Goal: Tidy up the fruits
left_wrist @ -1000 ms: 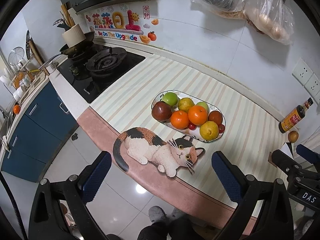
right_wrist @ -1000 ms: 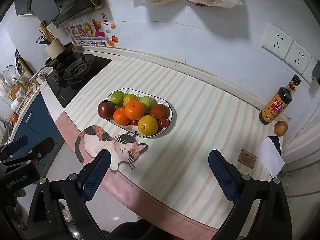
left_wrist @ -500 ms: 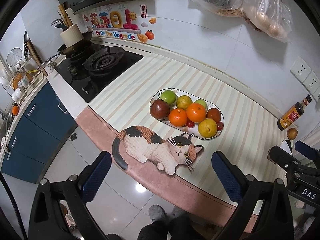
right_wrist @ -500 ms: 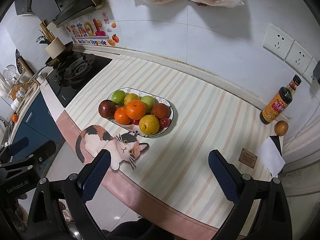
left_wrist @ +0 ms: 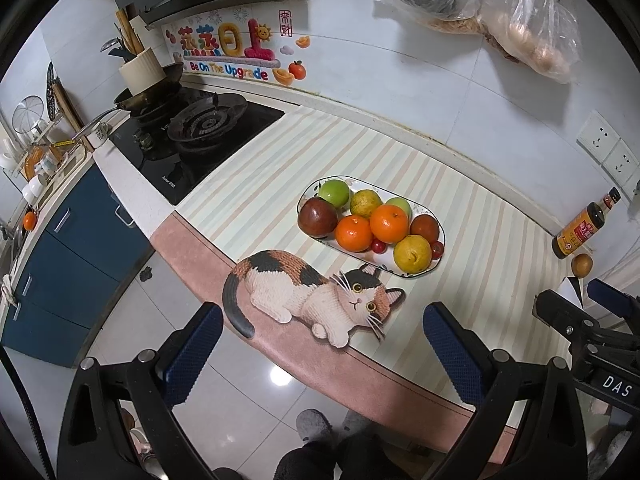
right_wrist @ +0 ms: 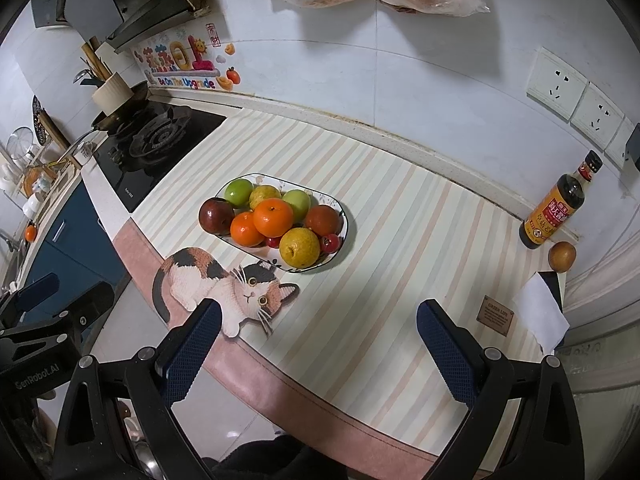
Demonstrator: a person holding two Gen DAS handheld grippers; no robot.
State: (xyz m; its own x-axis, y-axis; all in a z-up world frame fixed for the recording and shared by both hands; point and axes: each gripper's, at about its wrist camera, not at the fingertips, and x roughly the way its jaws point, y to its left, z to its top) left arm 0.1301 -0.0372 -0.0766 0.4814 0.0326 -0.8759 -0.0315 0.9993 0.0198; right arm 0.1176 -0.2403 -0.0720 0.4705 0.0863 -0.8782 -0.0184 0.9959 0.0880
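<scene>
I've got both claws spread wide and empty, the left claw (left_wrist: 322,346) and the right claw (right_wrist: 318,342) hanging over the near edge of the striped surface (right_wrist: 400,240). The fruits sit piled in the oval dish (right_wrist: 338,208) mid-surface, just behind the cat-shaped mat (right_wrist: 224,288), an orange (right_wrist: 273,217) on top and a yellow citrus (right_wrist: 299,247) at the near end.

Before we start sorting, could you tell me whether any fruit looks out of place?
Yes: one small brown fruit sits alone beside the sauce bottle, far from the filled fruit plate.
</scene>
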